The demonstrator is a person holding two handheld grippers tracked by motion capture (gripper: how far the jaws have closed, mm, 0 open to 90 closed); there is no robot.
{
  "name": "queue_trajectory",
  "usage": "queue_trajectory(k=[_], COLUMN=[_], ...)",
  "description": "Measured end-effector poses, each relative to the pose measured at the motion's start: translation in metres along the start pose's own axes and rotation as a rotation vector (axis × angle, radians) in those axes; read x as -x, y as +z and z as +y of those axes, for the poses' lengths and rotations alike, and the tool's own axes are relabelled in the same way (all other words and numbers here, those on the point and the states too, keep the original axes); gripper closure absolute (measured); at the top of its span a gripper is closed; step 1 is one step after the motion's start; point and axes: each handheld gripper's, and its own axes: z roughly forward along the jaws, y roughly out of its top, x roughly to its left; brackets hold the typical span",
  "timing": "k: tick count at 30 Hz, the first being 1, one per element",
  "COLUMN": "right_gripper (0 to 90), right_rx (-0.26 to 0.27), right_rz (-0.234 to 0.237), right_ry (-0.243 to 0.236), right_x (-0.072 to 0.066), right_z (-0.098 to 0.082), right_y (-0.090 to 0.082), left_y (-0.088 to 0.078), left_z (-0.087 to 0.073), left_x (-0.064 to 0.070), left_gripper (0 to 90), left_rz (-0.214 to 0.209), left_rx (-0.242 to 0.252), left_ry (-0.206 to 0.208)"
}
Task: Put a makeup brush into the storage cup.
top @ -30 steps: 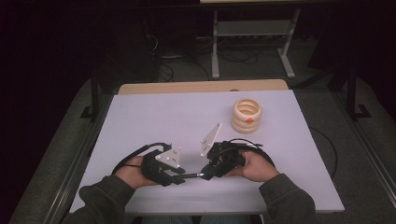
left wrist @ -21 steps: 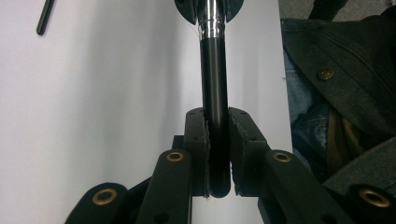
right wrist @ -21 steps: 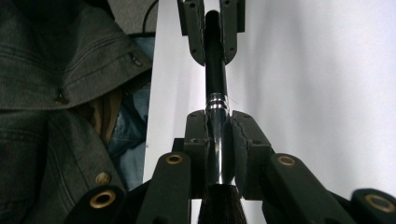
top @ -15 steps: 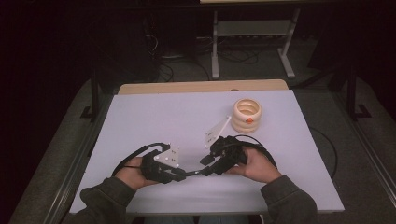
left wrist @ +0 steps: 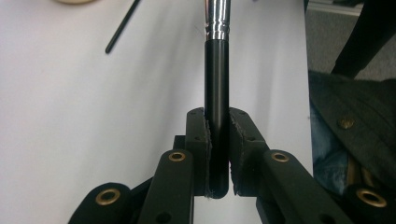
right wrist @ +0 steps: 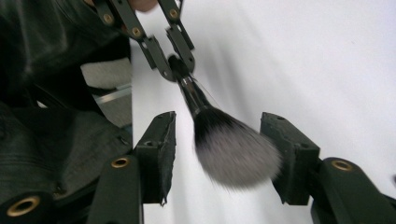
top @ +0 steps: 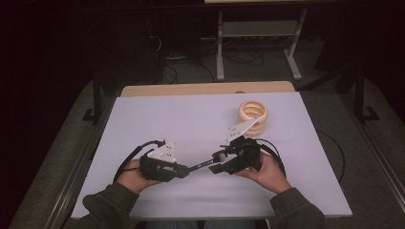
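Low in the high view, the left gripper (top: pixel 184 169) is clamped on the black handle of a makeup brush (top: pixel 205 163). The right gripper (top: pixel 217 161) has just been opening; its jaws stand apart around the bristles, above the white worktop (top: pixel 157 114).

The table (top: pixel 157 117) carried a white sheet which covered almost all of its top. At the far edge a narrow strip of light wood (top: pixel 191 89) was left bare. On the far right part of the sheet stood a stack of pale rings (top: pixel 253 117), well apart from the near edge. A thin black cable (top: pixel 329 143) lay on the right side of the sheet and went over the right edge.
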Motion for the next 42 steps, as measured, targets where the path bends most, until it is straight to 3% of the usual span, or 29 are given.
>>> queue_trajectory(k=[3,5,7,8,9,12,16,17,20,23,25,28,29,30,32,33,36,37,42], right_gripper=[49.3,58.3,61.6,68.4,73.2,75.3,75.6,75.6,75.7,75.6,75.5,73.8,65.8,58.9,55.1,53.9,53.3,53.4,57.1], right_rx=[0.033,0.057,0.059,0.055,0.058,0.027,-0.052,-0.073,-0.138,-0.16,-0.162,-0.145,-0.132,-0.101,-0.047,-0.022,0.009,0.045,0.095], right_rz=[0.042,0.071,0.073,0.073,0.101,0.146,0.125,0.118,0.096,0.086,0.076,0.083,0.078,0.07,0.086,0.073,0.072,0.078,0.075], right_ry=[0.015,0.018,0.008,0.011,0.016,0.02,-0.022,-0.035,-0.076,-0.103,-0.117,-0.092,-0.084,-0.064,-0.019,-0.003,0.028,0.035,0.053], right_x=[0.002,0.001,0.0,-0.001,0.001,0.002,-0.001,-0.003,-0.007,-0.01,-0.013,-0.014,-0.013,-0.011,-0.007,-0.006,-0.004,-0.002,-0.001], right_z=[0.002,0.004,0.005,0.006,0.006,0.008,0.015,0.017,0.023,0.029,0.032,0.032,0.031,0.029,0.024,0.021,0.014,0.009,0.005], right_y=[0.001,0.002,0.002,0.002,0.003,0.003,0.008,0.009,0.014,0.014,0.014,0.014,0.013,0.012,0.009,0.008,0.007,0.007,0.009], left_y=[0.0,0.001,0.002,0.002,0.004,0.007,0.01,0.012,0.015,0.017,0.017,0.016,0.016,0.016,0.015,0.015,0.013,0.013,0.014], left_z=[0.0,0.0,-0.001,-0.001,-0.002,-0.002,0.001,0.002,0.006,0.009,0.009,0.009,0.008,0.008,0.007,0.006,0.006,0.005,0.007], left_x=[0.0,0.0,0.002,0.003,0.003,0.004,0.005,0.008,0.011,0.013,0.013,0.011,0.011,0.011,0.009,0.01,0.006,0.004,0.0], left_gripper=[79.3,79.3,79.3,79.3,79.2,78.2,71.7,70.9,70.8,75.3,78.1,79.4,79.5,79.5,79.6,79.6,79.6,79.6,79.6], left_rz=[-0.004,-0.008,-0.011,-0.011,-0.008,-0.011,-0.021,-0.023,-0.033,-0.027,-0.023,-0.024,-0.017,-0.013,-0.011,-0.006,-0.002,0.002,0.016], left_rx=[0.012,0.016,0.014,0.015,0.013,-0.011,-0.045,-0.031,-0.047,-0.059,-0.056,-0.055,-0.055,-0.044,-0.043,-0.023,-0.024,-0.002,0.033], left_ry=[-0.008,-0.009,0.0,-0.001,0.001,0.003,0.022,0.007,0.026,0.043,0.033,0.021,0.019,0.009,0.011,-0.01,-0.008,-0.049,-0.091])
